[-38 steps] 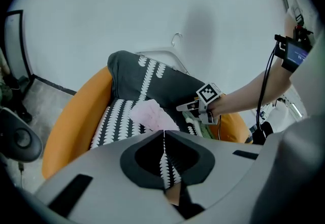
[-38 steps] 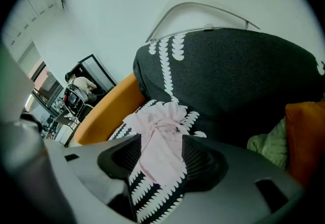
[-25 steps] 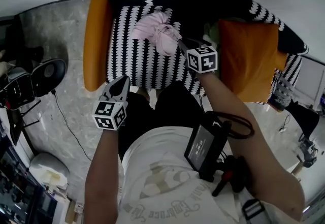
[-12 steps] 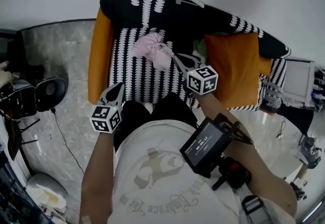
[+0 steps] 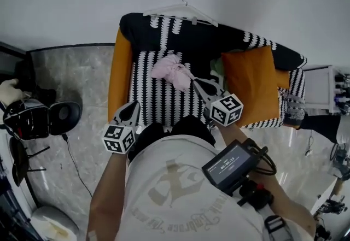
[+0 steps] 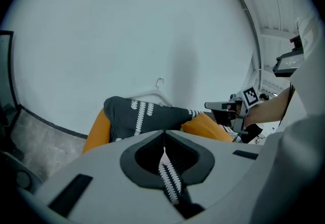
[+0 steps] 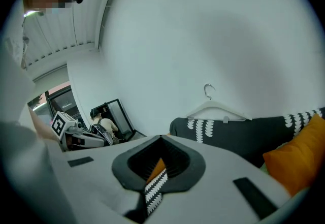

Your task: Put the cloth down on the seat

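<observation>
1. Reference object: the sofa (image 5: 149, 88), patterned in black and white with orange side panels. All positions below are given relative to it.

2. Cloth: the pink cloth (image 5: 172, 69) lies bunched on the sofa's seat, towards the backrest and roughly mid-width. No gripper holds it.

3. Right gripper (image 5: 197, 83): it is positioned over the seat's front half, on the cushion side of the cloth, with its tip just beside the cloth's trailing edge. Whether the tip touches the fabric cannot be determined. The right gripper view shows the jaws fully together with nothing clamped between them. Only the seat pattern and an orange surface appear through the slit.

4. Left gripper (image 5: 132, 106): it is positioned at the sofa's front edge, beside the orange side panel and well apart from the cloth. The left gripper view shows its jaws together and empty.

5. Other items: an orange cushion (image 5: 250, 84) rests on the seat at the end opposite that side panel. A white hanger (image 5: 180, 11) lies along the top of the backrest.
</observation>
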`<state>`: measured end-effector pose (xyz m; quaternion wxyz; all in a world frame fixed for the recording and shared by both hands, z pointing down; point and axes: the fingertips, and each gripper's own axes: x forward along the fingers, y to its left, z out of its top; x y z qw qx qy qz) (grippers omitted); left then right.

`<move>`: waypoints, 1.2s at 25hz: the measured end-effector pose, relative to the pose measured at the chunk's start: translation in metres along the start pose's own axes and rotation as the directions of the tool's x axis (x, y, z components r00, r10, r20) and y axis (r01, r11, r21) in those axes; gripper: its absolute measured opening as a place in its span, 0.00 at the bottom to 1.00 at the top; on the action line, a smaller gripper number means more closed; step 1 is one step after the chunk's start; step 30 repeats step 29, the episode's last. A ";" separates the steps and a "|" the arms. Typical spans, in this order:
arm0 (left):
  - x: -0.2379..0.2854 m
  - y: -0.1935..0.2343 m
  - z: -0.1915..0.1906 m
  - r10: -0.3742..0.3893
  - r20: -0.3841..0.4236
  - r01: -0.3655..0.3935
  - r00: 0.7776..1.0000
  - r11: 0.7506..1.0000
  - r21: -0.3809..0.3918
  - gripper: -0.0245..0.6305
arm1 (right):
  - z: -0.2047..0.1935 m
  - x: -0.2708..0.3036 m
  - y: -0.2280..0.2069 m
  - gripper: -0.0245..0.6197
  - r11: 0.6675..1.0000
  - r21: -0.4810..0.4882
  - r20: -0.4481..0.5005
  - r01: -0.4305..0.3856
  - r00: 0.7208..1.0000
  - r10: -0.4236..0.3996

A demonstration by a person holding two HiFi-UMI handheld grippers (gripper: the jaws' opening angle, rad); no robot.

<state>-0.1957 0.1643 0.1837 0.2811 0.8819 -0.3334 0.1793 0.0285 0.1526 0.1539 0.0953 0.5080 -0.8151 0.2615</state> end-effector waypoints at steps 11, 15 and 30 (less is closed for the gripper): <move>-0.017 -0.013 0.007 -0.119 -0.011 0.120 0.993 0.989 0.089 0.07 | -0.002 -0.042 0.055 0.06 0.998 -0.012 0.079 0.056 0.995 -0.055; -0.014 -0.022 0.007 -0.163 -0.028 0.165 0.986 0.978 0.127 0.07 | -0.009 -0.051 0.062 0.06 0.996 -0.004 0.101 0.085 0.991 -0.084; -0.013 -0.050 -0.008 -0.248 -0.099 0.263 0.964 0.947 0.186 0.07 | -0.028 -0.079 0.070 0.06 0.987 0.023 0.119 0.157 0.980 -0.159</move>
